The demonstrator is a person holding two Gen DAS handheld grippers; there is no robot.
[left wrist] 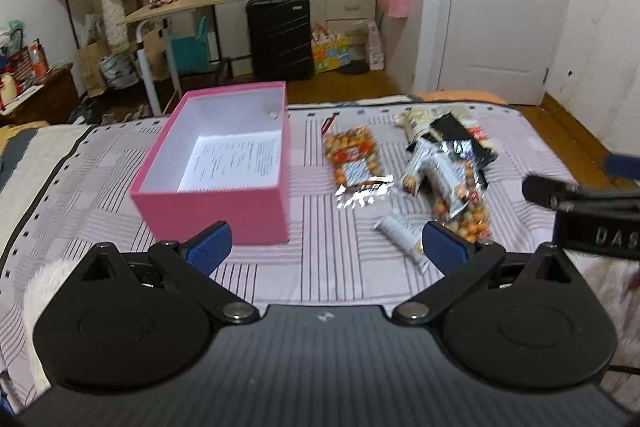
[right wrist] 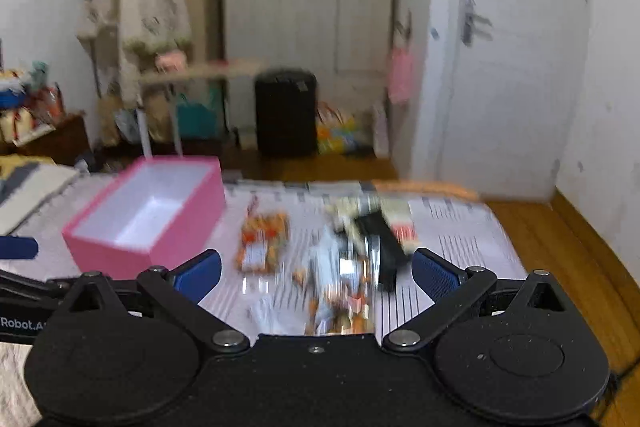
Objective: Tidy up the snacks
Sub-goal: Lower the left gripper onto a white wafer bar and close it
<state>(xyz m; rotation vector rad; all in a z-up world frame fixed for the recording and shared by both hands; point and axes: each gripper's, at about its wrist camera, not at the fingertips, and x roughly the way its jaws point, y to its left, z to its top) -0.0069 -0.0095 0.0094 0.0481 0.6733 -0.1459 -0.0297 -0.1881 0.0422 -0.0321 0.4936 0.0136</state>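
Snack packets [left wrist: 444,163] and a pink box [left wrist: 224,163] lie on the bed [left wrist: 328,267] (bedroom); both grippers' [left wrist: 326,241] [right wrist: 316,273] jaws gape wide, empty.

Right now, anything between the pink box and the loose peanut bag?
Nothing. In the left wrist view only a bare strip of striped bedspread separates the pink box from the peanut bag. The blurred right wrist view agrees.

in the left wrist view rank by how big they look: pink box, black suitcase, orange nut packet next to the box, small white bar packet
1. pink box
2. black suitcase, though it stands much farther back, so its true size is unsure
3. orange nut packet
4. small white bar packet, partly hidden by the left gripper's finger
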